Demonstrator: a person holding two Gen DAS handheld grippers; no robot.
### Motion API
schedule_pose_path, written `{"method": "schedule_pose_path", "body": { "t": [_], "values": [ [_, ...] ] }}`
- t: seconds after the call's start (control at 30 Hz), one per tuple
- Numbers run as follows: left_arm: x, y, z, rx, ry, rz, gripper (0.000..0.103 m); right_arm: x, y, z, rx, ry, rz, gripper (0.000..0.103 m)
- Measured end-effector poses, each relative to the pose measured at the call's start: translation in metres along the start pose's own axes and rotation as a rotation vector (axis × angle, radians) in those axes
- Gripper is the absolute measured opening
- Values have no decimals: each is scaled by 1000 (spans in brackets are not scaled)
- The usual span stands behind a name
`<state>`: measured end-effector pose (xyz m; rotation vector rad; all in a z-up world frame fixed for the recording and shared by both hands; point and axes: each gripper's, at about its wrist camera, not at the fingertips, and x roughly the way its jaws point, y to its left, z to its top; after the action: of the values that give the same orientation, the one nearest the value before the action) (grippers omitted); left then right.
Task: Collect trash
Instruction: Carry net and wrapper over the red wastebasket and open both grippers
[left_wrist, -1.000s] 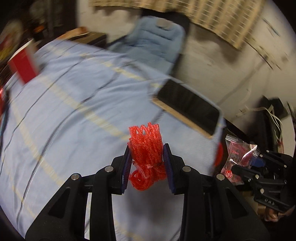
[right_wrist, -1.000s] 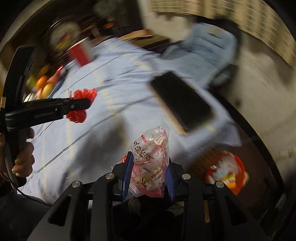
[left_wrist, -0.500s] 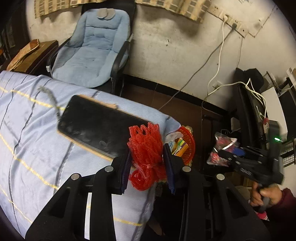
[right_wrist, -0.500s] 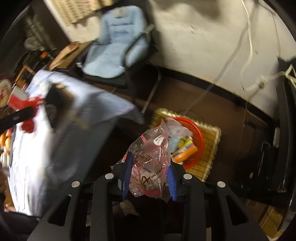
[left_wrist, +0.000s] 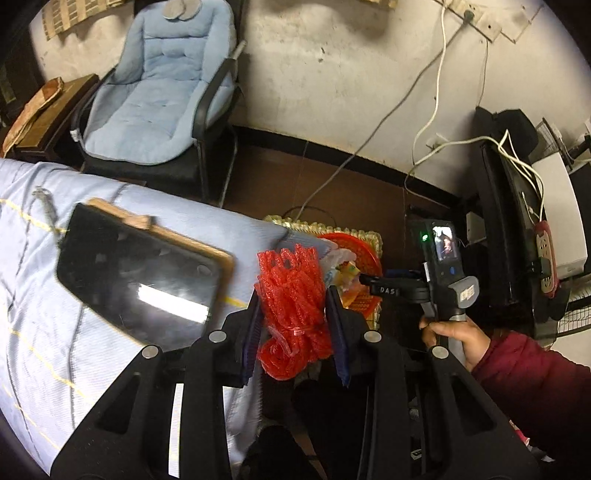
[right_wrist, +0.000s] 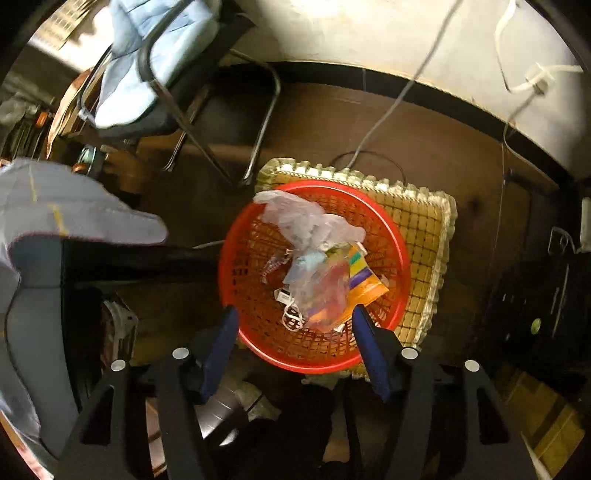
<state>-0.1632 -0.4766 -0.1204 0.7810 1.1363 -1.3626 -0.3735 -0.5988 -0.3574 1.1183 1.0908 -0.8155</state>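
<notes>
Since the earlier frames both grippers have swung away from the middle of the bed toward the floor beside it, and the clear snack bag (right_wrist: 325, 291) that the right gripper (right_wrist: 293, 325) was pinching has left its jaws. That bag now lies in the red basket (right_wrist: 391, 236), on top of an orange packet (right_wrist: 365, 284) and beside a crumpled white plastic bag (right_wrist: 306, 221). The basket sits on a woven straw mat (right_wrist: 424, 221) on the dark floor.

The right gripper points steeply down over the basket; its jaws are opening, with nothing pressed between the blue pads. In the left wrist view, a hand (left_wrist: 454, 336) in a dark red sleeve (left_wrist: 532, 380) grips its handle, with the tool reaching out over the basket.

The left gripper (left_wrist: 293, 317) also points steeply down, over the bed's edge, with its pads pressed against a bundle of red mesh netting (left_wrist: 291, 295). The bundle stands upright between the pads, above the near rim of the basket.

On the pale blue bedspread (left_wrist: 37, 295) lies a black tablet (left_wrist: 136, 280) on a wooden board. A light blue padded chair (left_wrist: 162, 85) stands against the wall.
</notes>
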Motion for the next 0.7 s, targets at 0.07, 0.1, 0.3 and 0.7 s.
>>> {"method": "schedule_pose_path", "body": {
  "t": [0.07, 0.1, 0.3, 0.7],
  "values": [
    [7, -7, 2, 15, 10, -14, 34, -14, -7, -8, 5, -24, 17, 65],
    [12, -14, 5, 27, 15, -26, 34, -20, -12, -11, 7, -35, 15, 66],
    [43, -50, 21, 111, 34, -86, 34, -74, -50, -49, 126, -123, 19, 71],
    [161, -110, 35, 228, 153, -108, 35, -103, -99, -130, 306, -211, 28, 72]
  ]
}}
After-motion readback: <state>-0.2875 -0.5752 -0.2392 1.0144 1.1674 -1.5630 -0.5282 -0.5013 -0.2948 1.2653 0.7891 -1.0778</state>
